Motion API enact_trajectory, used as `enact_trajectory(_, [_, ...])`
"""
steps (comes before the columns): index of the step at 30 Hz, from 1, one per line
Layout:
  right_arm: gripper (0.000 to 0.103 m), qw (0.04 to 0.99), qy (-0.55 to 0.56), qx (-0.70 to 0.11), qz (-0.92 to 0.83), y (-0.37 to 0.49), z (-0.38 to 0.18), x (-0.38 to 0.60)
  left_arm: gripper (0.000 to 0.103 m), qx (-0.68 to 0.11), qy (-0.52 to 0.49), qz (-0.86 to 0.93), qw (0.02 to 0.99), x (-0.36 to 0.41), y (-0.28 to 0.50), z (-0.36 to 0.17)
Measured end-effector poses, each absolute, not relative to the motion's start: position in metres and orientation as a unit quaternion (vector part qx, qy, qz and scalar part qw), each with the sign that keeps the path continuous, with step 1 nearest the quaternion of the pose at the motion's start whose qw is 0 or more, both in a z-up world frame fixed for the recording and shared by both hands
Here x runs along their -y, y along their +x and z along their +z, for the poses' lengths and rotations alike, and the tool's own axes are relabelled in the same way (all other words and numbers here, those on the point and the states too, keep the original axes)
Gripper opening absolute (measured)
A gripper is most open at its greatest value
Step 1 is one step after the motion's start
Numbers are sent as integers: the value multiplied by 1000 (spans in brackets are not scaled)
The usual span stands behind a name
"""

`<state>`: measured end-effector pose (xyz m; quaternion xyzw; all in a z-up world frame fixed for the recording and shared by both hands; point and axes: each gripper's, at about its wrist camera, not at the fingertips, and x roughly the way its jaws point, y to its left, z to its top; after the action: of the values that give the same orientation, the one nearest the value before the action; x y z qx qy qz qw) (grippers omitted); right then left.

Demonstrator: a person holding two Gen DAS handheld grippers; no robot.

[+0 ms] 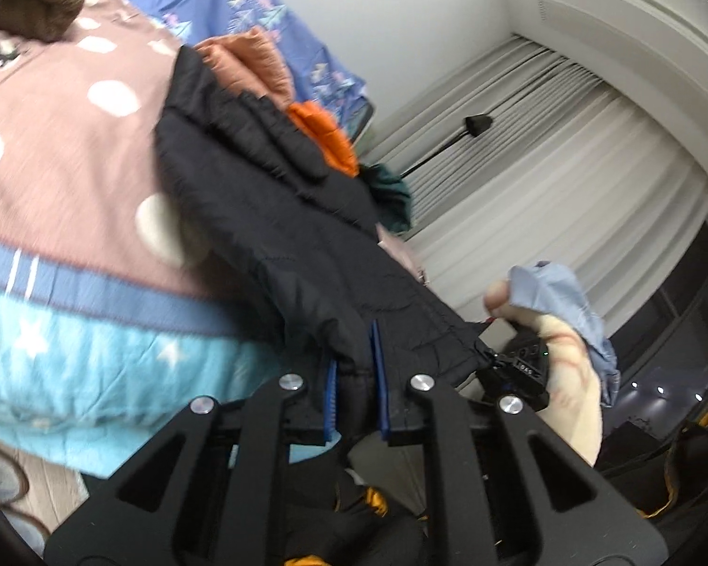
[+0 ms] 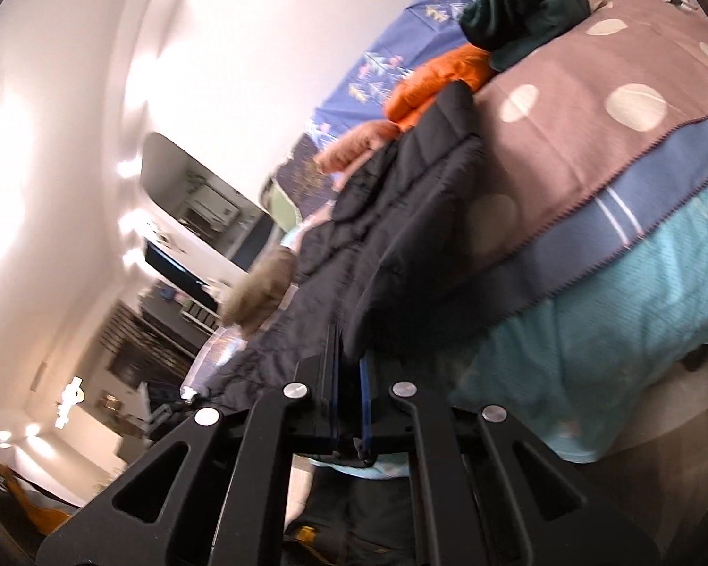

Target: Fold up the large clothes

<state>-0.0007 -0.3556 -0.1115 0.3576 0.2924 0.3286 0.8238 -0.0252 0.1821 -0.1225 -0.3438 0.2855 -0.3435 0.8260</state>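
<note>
A large black quilted jacket point(image 1: 278, 217) hangs stretched from the bed toward me; it also shows in the right wrist view point(image 2: 401, 236). My left gripper point(image 1: 356, 377) is shut on the jacket's hem, the cloth pinched between its blue pads. My right gripper point(image 2: 349, 387) is shut on another part of the jacket's edge. The right gripper and the hand that holds it point(image 1: 561, 368) show at the right of the left wrist view, beside the jacket's corner. A brown fur trim point(image 2: 259, 292) hangs from the jacket.
The bed has a pink dotted and turquoise quilt point(image 1: 71, 179) point(image 2: 613, 151). Orange clothes point(image 1: 325, 137) point(image 2: 439, 75), a dark green garment point(image 2: 524, 9) and a blue patterned sheet point(image 1: 240, 4) lie behind. White curtains point(image 1: 566, 179) hang at the right. Wood floor point(image 1: 37, 486) shows below.
</note>
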Motion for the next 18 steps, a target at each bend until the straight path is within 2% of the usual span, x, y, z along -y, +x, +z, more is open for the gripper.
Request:
enact_trajectory(8, [6, 775, 444, -247, 376, 30, -98, 356, 12, -239, -363, -385, 814, -181, 3, -94])
enact_trajectory(18, [6, 739, 502, -199, 402, 106, -51, 360, 12, -189, -384, -412, 805, -194, 66, -41])
